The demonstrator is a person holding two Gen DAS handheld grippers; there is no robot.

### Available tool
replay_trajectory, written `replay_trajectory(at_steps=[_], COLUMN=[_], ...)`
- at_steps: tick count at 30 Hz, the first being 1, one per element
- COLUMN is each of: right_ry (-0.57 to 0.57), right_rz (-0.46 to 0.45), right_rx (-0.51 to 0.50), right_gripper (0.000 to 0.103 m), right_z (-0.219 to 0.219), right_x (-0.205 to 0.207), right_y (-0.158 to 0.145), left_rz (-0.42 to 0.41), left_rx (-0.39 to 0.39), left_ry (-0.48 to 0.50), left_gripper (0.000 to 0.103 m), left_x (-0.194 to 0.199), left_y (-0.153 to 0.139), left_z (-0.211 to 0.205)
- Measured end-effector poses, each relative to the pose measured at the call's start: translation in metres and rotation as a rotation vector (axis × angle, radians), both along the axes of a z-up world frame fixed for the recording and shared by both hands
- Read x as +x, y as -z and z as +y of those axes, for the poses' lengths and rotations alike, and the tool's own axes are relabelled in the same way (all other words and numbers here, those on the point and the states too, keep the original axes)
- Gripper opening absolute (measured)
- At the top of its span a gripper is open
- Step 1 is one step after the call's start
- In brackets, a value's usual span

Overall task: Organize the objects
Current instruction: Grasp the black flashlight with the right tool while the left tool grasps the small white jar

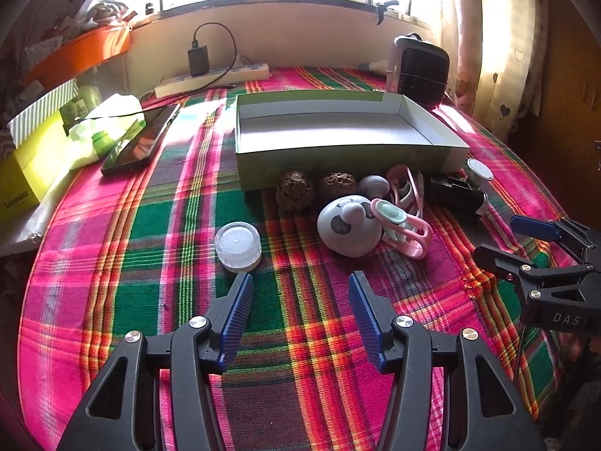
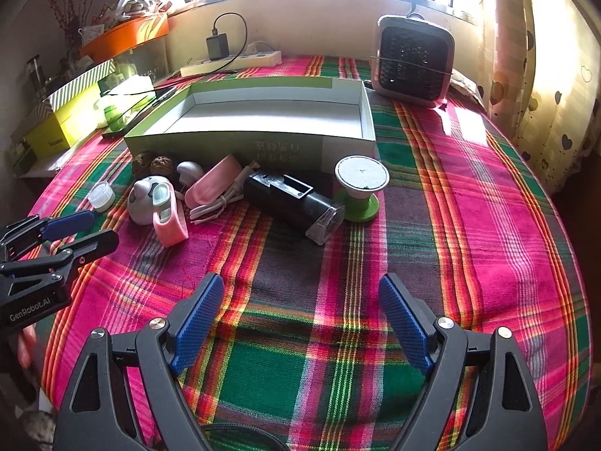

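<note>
**Both grippers hover with fingers spread over the plaid desk, the clutter bunched against the tray**

The left gripper (image 1: pixel 300 289) hangs above the plaid cloth (image 1: pixel 150 233) with its blue-padded fingers (image 1: pixel 240 308) spread apart and nothing between them. The right gripper (image 2: pixel 300 297) does the same, fingers (image 2: pixel 199 312) wide and empty; in the left wrist view it shows at 3 o'clock (image 1: pixel 526 240).

An open shallow box (image 1: pixel 338 150), green outside and white inside, sits at 12 o'clock from the left gripper with nothing in it. The loose objects lie along its near wall. From the left gripper, a small translucent jar (image 1: pixel 237 246) stands just beyond the left finger at 11 o'clock, apart from the rest. At 12 to 1 o'clock are two brown textured balls (image 1: pixel 315 188) side by side against the box, a grey rounded toy (image 1: pixel 347 231) and a pink clip-like piece (image 1: pixel 403 227) resting against it.

From the right gripper, a black cylinder with a clear end (image 2: pixel 293 203) lies on its side at 12 o'clock, a coiled white cord (image 2: pixel 216 206) just left of it, and a green-based spool with a white top (image 2: pixel 360 188) stands upright just right of it, near the box's corner. A small fan (image 2: pixel 413 60) stands behind the box at 1 o'clock.
</note>
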State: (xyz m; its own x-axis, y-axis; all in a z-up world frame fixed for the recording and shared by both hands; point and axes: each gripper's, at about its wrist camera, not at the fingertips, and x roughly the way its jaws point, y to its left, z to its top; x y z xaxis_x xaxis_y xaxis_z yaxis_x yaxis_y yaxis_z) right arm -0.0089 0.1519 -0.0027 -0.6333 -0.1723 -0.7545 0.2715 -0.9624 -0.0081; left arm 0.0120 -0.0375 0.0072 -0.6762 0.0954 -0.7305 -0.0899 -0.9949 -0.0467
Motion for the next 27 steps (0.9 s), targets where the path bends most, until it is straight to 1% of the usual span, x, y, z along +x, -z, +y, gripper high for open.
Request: replay_trajectory(at_steps=[2,5,9,11,13,15,18,21,24,27], right_ry=[-0.012,-0.01,-0.028,-0.046,-0.062,-0.086,-0.11,-0.114,-0.13,-0.152], right_rz=[0.021,0.024,0.014,0.009,0.006,-0.001,-0.021,-0.016,-0.021,-0.04], right_rx=[0.015,0.017,0.002,-0.005,-0.003,-0.008,-0.03,-0.039,-0.052,-0.059], right_gripper=[0.083,0.083,0.077,0.076,0.071,0.062,0.052,0.045,0.04,0.039], right_z=[0.001,0.006,0.009,0.009,0.007,0.006,0.005,0.006,0.006,0.002], right_x=[-0.004,-0.015,-0.027,-0.03,-0.032,-0.034,-0.036,-0.033,-0.029,-0.024], right_y=[-0.004,-0.007,-0.007,-0.006,-0.006,-0.005,-0.003,-0.004,-0.005,-0.003], left_rz=[0.014,0.009,-0.008,-0.006,-0.01,-0.017,-0.034,-0.034,-0.037,-0.037], left_rx=[0.007,0.041,0.062,0.052,0.04,0.044,0.05,0.047,0.047,0.046], left_ry=[-0.007,-0.033,-0.063,-0.062,-0.067,-0.07,-0.08,-0.085,-0.09,-0.089], left_gripper=[0.052,0.052,0.052,0.052,0.052,0.052,0.052,0.052,0.052,0.052], left_x=[0.001,-0.002,-0.007,-0.01,-0.014,-0.018,-0.023,-0.025,-0.026,-0.026], left_y=[-0.003,-0.004,-0.001,0.0,0.001,0.002,0.005,0.005,0.005,0.005], left_z=[-0.007,-0.021,-0.032,-0.033,-0.033,-0.036,-0.038,-0.04,-0.041,-0.041])
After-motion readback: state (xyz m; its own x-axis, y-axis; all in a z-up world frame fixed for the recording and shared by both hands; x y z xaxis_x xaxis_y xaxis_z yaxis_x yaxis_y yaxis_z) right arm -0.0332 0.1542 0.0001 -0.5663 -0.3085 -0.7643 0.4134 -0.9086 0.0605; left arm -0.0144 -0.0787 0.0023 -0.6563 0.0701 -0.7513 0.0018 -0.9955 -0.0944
